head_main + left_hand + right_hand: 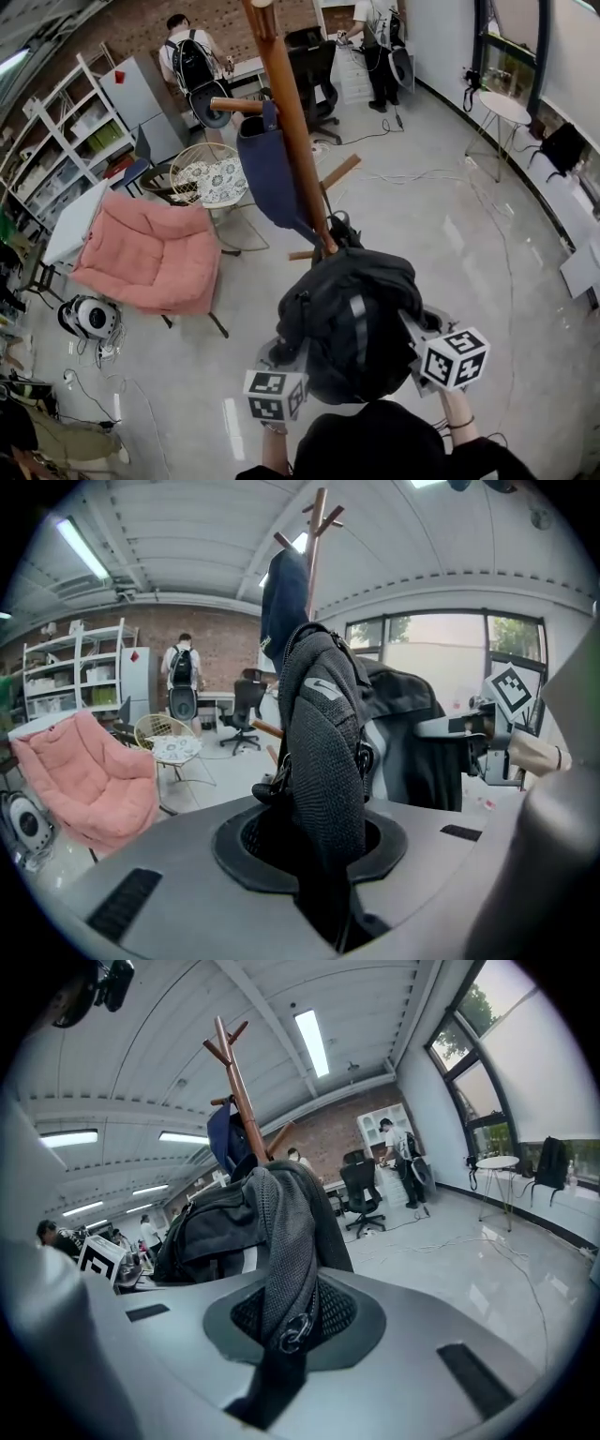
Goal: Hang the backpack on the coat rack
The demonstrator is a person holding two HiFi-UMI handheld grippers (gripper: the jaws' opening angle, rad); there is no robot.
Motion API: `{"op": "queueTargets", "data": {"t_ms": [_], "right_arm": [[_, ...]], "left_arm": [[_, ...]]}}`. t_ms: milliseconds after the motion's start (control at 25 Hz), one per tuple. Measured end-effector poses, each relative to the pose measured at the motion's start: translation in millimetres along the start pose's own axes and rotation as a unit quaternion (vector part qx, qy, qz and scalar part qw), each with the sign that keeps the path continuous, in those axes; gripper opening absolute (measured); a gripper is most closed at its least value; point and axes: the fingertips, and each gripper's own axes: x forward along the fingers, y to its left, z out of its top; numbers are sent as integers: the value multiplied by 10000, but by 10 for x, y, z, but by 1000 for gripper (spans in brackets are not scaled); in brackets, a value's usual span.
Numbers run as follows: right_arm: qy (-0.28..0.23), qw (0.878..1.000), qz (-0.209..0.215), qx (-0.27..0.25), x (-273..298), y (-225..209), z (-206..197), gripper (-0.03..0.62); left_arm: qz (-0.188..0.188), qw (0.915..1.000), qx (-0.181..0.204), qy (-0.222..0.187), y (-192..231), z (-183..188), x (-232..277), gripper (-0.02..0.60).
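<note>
- Left gripper and right gripper: jaws nearly closed, each clamped on one mesh strap.
- Backpack hangs between both grippers, just short of the coat rack; free pegs lie well above.

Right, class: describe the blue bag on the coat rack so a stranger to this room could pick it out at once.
Start at the tall wooden coat rack standing near the pink armchair. A dark blue bag hangs from one of its pegs, down along the pole. Unlike the black backpack close by, it is blue and already on the rack.
</note>
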Motion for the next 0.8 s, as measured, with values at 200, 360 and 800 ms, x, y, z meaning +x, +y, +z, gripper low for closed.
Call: {"op": "queueTargets", "data": {"t_ms": [200, 360, 800], "right_arm": [[179, 9993, 302, -135, 81, -104, -22, 32], [276, 9988, 358, -198, 139, -174, -54, 32], [396, 9985, 311, -197, 342, -277, -153, 32]], "left_arm": [[290, 9995, -97, 74, -41, -80, 72, 89], [355, 9990, -121, 231, -70, -148, 147, 89], [304, 9983, -201, 446, -12, -271, 329, 89]]}}
